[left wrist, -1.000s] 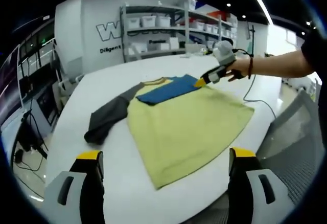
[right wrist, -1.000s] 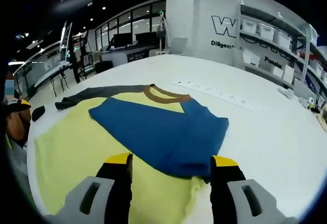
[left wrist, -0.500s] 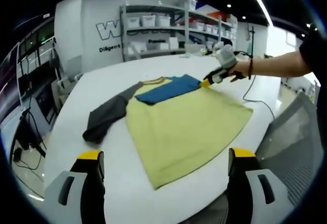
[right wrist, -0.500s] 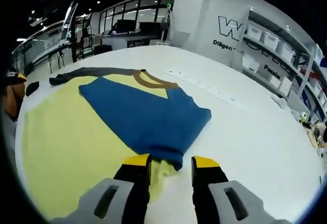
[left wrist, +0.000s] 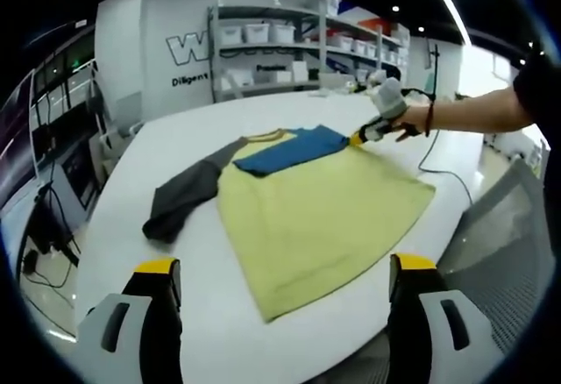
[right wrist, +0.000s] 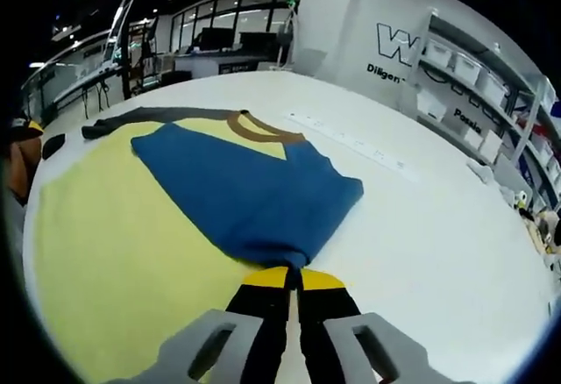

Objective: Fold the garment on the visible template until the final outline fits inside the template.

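- Two grippers are under my control; the right gripper [right wrist: 292, 277], at the bottom centre of its own view, has its jaws clenched on the tip of the blue sleeve [right wrist: 250, 195].
- In the left gripper view I see that same gripper at upper right, held by a hand [left wrist: 405, 121].
- My left gripper [left wrist: 279, 280] hangs released at the bottom of its view, jaws wide apart, touching nothing.
- Mid-frame, the yellow shirt [left wrist: 316, 213] lies flat on the white table [left wrist: 131, 191], the blue sleeve folded across its chest.
- Its grey sleeve [left wrist: 182, 195] trails toward the left.
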The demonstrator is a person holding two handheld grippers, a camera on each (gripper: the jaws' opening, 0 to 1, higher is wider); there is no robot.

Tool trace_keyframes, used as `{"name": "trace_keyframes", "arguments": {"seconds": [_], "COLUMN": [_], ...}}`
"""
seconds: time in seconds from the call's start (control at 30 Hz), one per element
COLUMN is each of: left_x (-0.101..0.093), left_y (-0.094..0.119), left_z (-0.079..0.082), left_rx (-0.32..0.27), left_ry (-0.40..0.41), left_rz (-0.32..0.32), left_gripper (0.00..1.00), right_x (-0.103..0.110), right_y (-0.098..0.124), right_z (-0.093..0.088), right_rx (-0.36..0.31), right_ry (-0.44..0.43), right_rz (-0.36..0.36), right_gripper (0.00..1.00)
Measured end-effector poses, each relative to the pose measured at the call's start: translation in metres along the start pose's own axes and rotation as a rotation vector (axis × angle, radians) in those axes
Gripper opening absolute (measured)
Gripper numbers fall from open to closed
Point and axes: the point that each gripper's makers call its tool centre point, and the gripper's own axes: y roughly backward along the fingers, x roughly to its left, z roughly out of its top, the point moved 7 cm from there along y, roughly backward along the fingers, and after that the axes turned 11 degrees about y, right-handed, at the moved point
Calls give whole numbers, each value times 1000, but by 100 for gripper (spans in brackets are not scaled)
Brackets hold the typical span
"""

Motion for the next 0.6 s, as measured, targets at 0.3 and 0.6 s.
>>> {"name": "trace_keyframes", "arguments": {"seconds": [0.3, 0.6], "left_x": [-1, 0], "left_y": [0, 1], "left_z": [-1, 0], "left_rx": [12, 0], "left_ry": [-6, -1], "left_rz": [-2, 2], "left_gripper": [93, 92], "right_x": [6, 6], "right_y": [10, 9], "right_z": [-2, -8], "right_rx": [2, -17], "right_ry": [72, -94], "right_rz": [-40, -105], "right_gripper": [0, 0]}}
